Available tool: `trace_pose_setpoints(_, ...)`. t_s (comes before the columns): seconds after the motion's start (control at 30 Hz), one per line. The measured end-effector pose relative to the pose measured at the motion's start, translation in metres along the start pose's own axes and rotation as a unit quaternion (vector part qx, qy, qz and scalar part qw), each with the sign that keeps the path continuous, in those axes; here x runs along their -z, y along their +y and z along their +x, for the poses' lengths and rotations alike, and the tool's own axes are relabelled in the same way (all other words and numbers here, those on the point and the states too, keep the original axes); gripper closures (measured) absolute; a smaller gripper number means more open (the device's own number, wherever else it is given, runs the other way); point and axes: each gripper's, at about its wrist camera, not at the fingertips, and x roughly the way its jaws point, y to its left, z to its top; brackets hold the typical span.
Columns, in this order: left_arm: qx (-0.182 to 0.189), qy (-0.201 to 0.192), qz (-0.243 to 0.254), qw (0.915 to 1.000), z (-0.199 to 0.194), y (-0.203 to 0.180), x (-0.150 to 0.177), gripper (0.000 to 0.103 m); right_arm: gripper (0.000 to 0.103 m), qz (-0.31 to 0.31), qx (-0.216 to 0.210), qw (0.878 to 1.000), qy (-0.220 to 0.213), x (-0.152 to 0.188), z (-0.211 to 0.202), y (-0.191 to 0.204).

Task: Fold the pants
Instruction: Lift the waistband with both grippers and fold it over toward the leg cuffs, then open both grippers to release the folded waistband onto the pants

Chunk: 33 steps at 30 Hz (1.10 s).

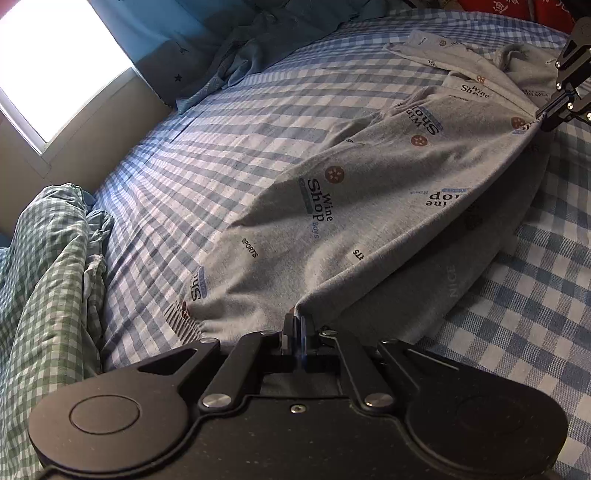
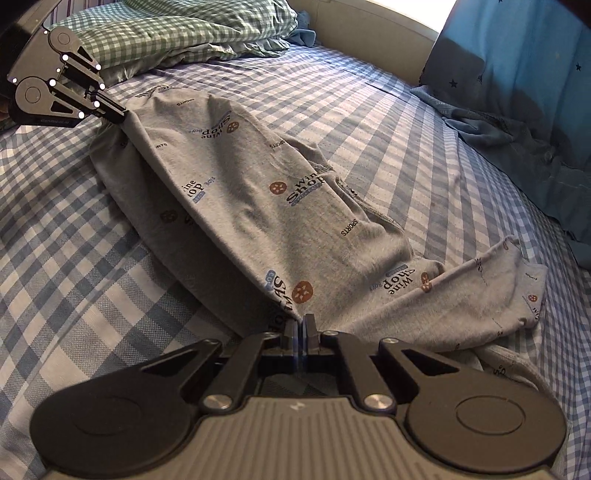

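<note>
Pants of thin grey jersey, printed with small words and brown dots, lie across a blue checked bedsheet, one long edge lifted clear and pulled into a straight line between the two grippers. The left gripper is clenched on that edge at the waistband end, where gathered elastic shows just beside its fingers. The right gripper is clamped on the same edge further along the leg; beyond it the lower leg trails off to one side, rumpled and doubled on itself.

The cloth looks light and very soft: it sags between the two holds, drapes where nothing supports it, and creases readily. It seems to have some stretch, so a hard pull would likely distort it rather than flatten it. Slipping appears unlikely with a fold pinched between closed pads, but a single thin layer could creep out if tugged.

Good places to grip are probably the waistband, where the elastic makes a thicker ridge, and a seam or hem on the leg. Keeping even, gentle tension between the two holds should lay the edge down straight. A green checked quilt and a blue garment lie well apart from the pants.
</note>
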Motion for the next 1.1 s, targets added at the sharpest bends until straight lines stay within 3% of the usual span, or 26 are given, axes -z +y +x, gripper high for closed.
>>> trace_pose_setpoints(0.17,0.016,0.033,-0.021,0.9991,0.008,-0.006,0.0,0.1,0.099,0.021,0.002,1.0,0.015,0.006,0.008,-0.003)
trace_pose_setpoints(0.2,0.024,0.04,-0.032,0.9984,0.008,-0.006,-0.001,0.095,0.096,0.027,0.004,0.999,0.016,0.006,0.007,-0.004)
trace_pose_setpoints(0.23,0.034,0.046,-0.049,0.9971,0.008,-0.004,-0.001,0.084,0.088,0.034,0.006,0.999,0.015,0.007,0.005,-0.006)
trace_pose_setpoints(0.27,0.044,0.049,-0.066,0.9956,0.007,-0.003,-0.001,0.08,0.084,0.047,0.007,0.999,0.013,0.009,0.001,-0.01)
trace_pose_setpoints(0.33,0.053,0.049,-0.097,0.9926,0.001,-0.002,-0.002,0.067,0.063,0.068,0.01,0.998,0.011,0.013,-0.008,-0.015)
trace_pose_setpoints(0.37,0.051,0.048,-0.112,0.9912,-0.003,-0.004,-0.004,0.063,0.059,0.078,0.012,0.997,0.011,0.017,-0.014,-0.02)
trace_pose_setpoints(0.43,0.048,0.042,-0.146,0.9872,-0.013,-0.006,-0.008,0.042,0.042,0.098,0.019,0.995,0.013,0.025,-0.026,-0.028)
trace_pose_setpoints(0.53,0.054,0.023,-0.211,0.9757,-0.032,-0.013,-0.018,0.018,0.021,0.135,0.029,0.99,0.017,0.043,-0.047,-0.044)
trace_pose_setpoints(0.63,0.071,0.01,-0.259,0.9631,-0.044,-0.029,-0.034,0.006,0.01,0.173,0.041,0.984,0.024,0.065,-0.065,-0.064)
trace_pose_setpoints(0.8,0.091,0.013,-0.286,0.9537,-0.042,-0.071,-0.073,0.001,0.001,0.237,0.064,0.969,0.037,0.102,-0.082,-0.109)
trace_pose_setpoints(0.97,0.103,0.016,-0.297,0.9492,-0.031,-0.119,-0.125,0.001,0.0,0.286,0.073,0.954,0.052,0.138,-0.086,-0.168)
trace_pose_setpoints(1.1,0.106,0.014,-0.311,0.9443,-0.017,-0.145,-0.174,0.001,0.0,0.289,0.062,0.953,0.057,0.158,-0.083,-0.224)
